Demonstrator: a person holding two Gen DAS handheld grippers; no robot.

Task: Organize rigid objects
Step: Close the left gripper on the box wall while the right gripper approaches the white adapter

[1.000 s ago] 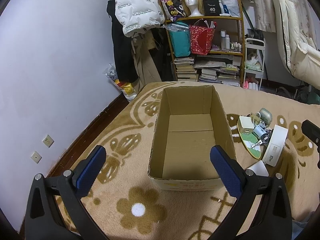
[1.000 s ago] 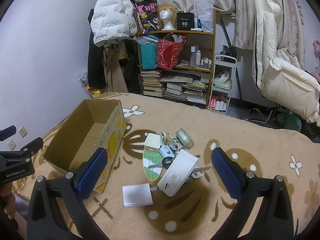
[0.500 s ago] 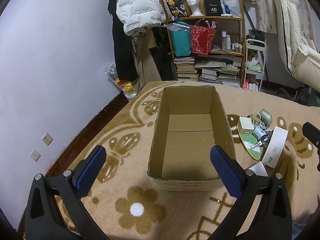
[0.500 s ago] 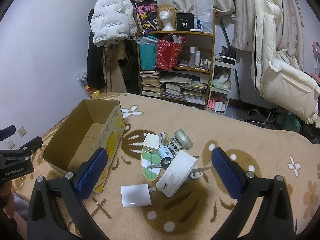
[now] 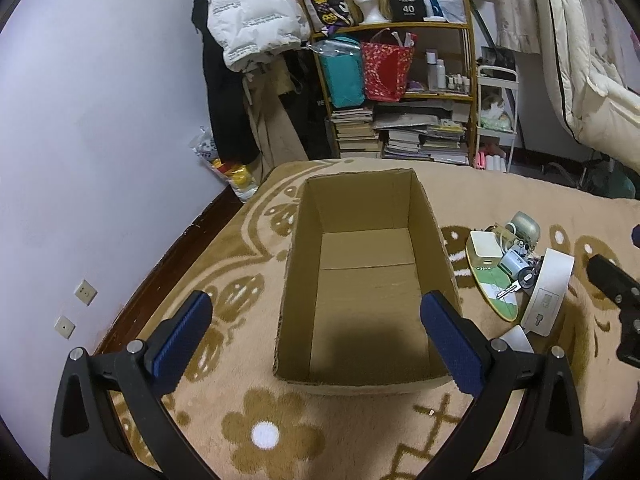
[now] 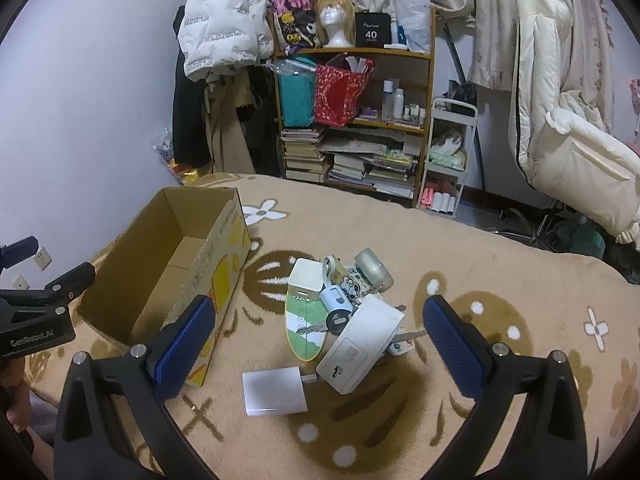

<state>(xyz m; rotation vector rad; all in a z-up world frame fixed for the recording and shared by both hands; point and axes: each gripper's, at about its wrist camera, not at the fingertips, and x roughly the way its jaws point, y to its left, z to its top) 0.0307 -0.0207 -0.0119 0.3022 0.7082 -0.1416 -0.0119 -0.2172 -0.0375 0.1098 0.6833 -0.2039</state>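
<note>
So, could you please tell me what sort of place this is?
Probably a lived-in bedroom: a wooden bookshelf stacked with books, a white puffer jacket hanging on the wall, and a beige flower-patterned blanket underneath.

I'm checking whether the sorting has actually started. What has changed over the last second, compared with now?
Very little. The left gripper crept slightly closer over the cardboard box, still open and empty. The right gripper shifted marginally toward the pile of objects, also open. Nothing was grasped or released. The box, the white charger and the pile lie where they were.
</note>
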